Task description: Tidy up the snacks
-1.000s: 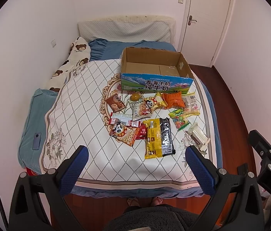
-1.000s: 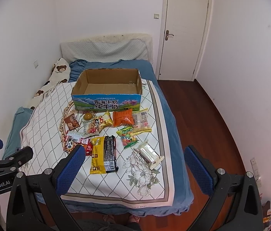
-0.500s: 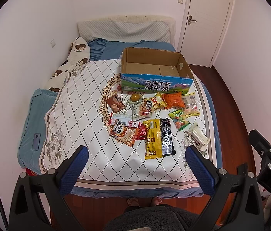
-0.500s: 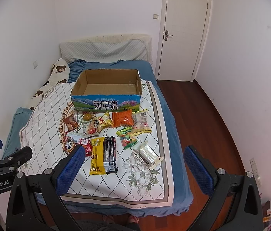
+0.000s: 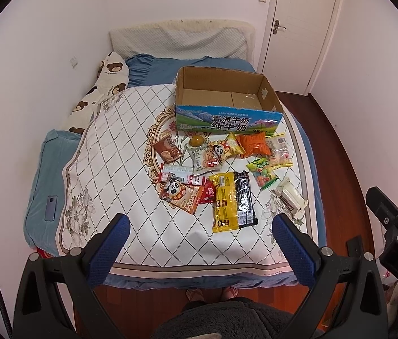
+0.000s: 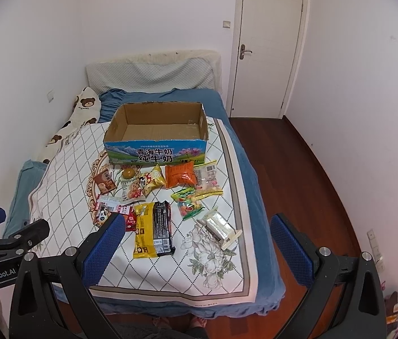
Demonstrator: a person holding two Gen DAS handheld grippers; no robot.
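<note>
Several snack packets lie on the quilted bed cover (image 5: 108,175) in front of an open, empty cardboard milk box (image 5: 227,104), which also shows in the right wrist view (image 6: 156,138). Among them are a yellow-and-black packet (image 5: 231,202) (image 6: 153,230), an orange bag (image 5: 254,144) (image 6: 180,173), a panda packet (image 5: 180,195) and a white wrapped bar (image 5: 289,197) (image 6: 220,226). My left gripper (image 5: 199,240) is open and empty above the bed's near edge. My right gripper (image 6: 197,243) is open and empty, likewise short of the snacks.
A bear-print pillow (image 5: 100,93) and a blue cushion (image 5: 43,186) lie along the left wall. A closed white door (image 6: 266,50) stands at the back right. Wooden floor (image 6: 298,169) runs right of the bed. The person's feet (image 5: 213,293) stand at the bed's foot.
The right wrist view has crept slightly forward over the bed. The left gripper and the snacks have not moved.
</note>
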